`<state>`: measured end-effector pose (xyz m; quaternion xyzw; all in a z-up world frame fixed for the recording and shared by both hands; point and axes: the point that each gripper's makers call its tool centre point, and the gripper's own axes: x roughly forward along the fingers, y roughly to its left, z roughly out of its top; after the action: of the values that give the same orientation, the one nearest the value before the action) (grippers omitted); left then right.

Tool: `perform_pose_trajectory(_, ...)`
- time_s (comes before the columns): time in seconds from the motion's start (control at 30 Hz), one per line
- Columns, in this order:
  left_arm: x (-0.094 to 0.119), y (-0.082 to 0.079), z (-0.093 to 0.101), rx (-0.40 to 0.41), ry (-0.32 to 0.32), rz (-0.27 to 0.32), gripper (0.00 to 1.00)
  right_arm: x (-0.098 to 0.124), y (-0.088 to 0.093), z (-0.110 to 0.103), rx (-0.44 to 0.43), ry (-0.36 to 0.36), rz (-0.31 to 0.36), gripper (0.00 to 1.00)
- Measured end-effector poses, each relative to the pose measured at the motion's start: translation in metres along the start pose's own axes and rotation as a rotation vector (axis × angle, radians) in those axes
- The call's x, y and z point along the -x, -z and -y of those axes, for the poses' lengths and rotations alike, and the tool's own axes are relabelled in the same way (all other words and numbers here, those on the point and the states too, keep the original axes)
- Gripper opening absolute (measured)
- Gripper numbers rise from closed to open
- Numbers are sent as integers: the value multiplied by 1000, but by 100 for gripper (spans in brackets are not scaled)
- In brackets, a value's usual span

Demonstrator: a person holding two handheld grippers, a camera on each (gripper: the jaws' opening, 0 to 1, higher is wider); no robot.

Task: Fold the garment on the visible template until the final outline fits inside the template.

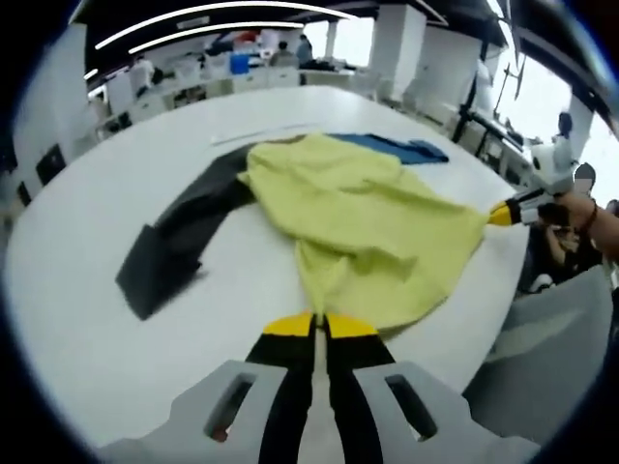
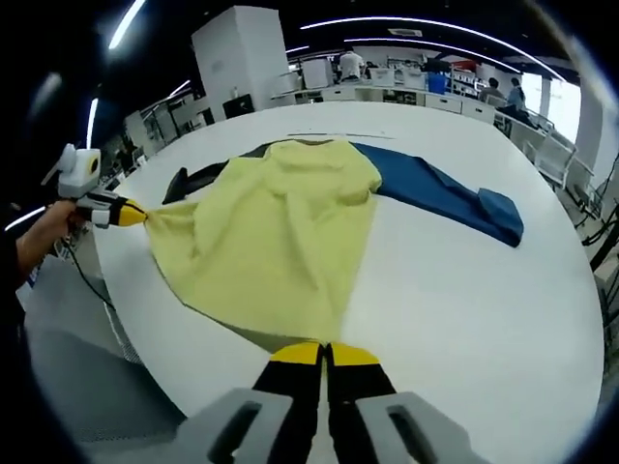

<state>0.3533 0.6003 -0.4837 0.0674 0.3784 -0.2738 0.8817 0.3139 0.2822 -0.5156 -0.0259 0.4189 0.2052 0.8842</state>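
A yellow garment (image 1: pixel 358 222) lies spread and rumpled on the white table (image 1: pixel 116 319). My left gripper (image 1: pixel 319 325) is shut on its near edge in the left gripper view. In that view the right gripper (image 1: pixel 505 214) comes in from the right, pinching another corner and pulling it taut beyond the table edge. In the right gripper view my right gripper (image 2: pixel 324 354) is shut on the yellow garment (image 2: pixel 271 242). The left gripper (image 2: pixel 126 214), held by a hand, grips the far left corner there.
A dark grey garment (image 1: pixel 179 242) and a blue garment (image 1: pixel 406 148) lie under the yellow one, sticking out on either side (image 2: pixel 450 193). A thin pale strip (image 1: pixel 261 133) lies beyond them. The table edge (image 2: pixel 126 290) is close. Desks and people stand far behind.
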Motion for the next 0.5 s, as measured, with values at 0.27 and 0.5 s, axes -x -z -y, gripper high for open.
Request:
perform_pose_trajectory(0.27, 15, 18, 5, 0, -36, -27, 0, 4, 7, 1, -4, 19, -7, 0)
perform_pose_trajectory(0.5, 21, 33, 6, -18, -63, -58, 0, 7, 11, -1, -17, 20, -4, 0)
